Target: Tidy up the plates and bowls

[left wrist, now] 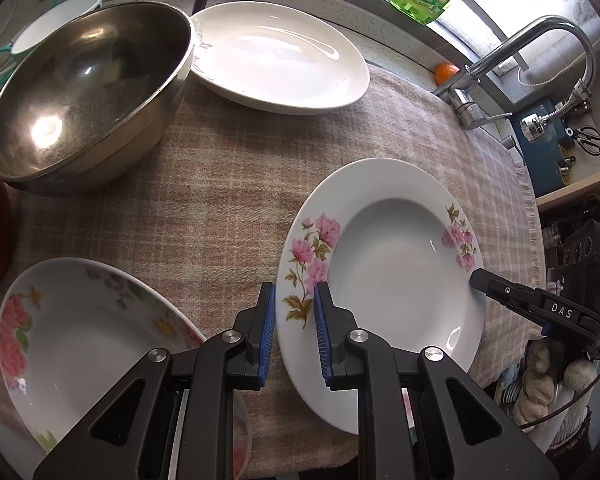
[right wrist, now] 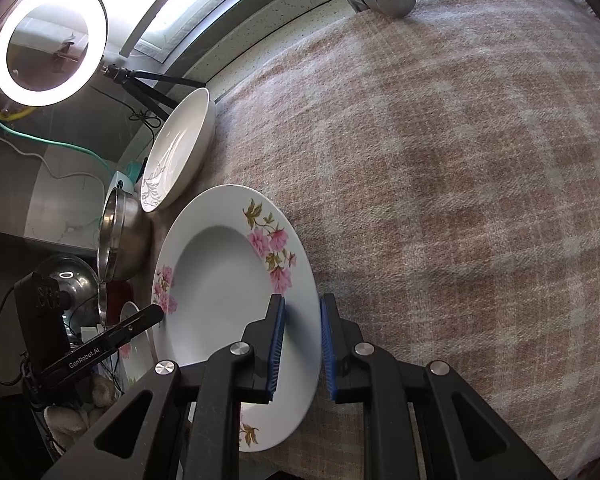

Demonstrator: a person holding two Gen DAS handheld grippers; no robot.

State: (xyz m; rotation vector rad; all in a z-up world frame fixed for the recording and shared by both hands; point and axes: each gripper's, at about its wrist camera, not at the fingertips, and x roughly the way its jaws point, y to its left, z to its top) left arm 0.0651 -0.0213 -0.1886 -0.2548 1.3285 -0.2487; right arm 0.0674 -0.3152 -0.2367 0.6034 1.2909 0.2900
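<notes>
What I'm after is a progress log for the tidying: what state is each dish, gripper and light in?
Flowered deep plate: empty, rim clamped on two opposite sides.
Left gripper: shut on that plate's rim.
Right gripper: shut on the opposite rim.
Steel bowl: upright, empty.
White oval dish: upright, empty.
Second flowered plate: upright, empty.
Ring light: on.

Counter draped with a pink-beige plaid cloth (left wrist: 220, 184), fringed at its right edge. Directly on the cloth: steel mixing bowl (left wrist: 88, 96) at far left; plain white oval plate (left wrist: 280, 56) just behind it, rims close (contact unclear); floral deep plate (left wrist: 384, 276) at near right; another floral plate (left wrist: 88, 356) at near left. Small white bowl (left wrist: 60, 16) sits beyond the steel one.
</notes>
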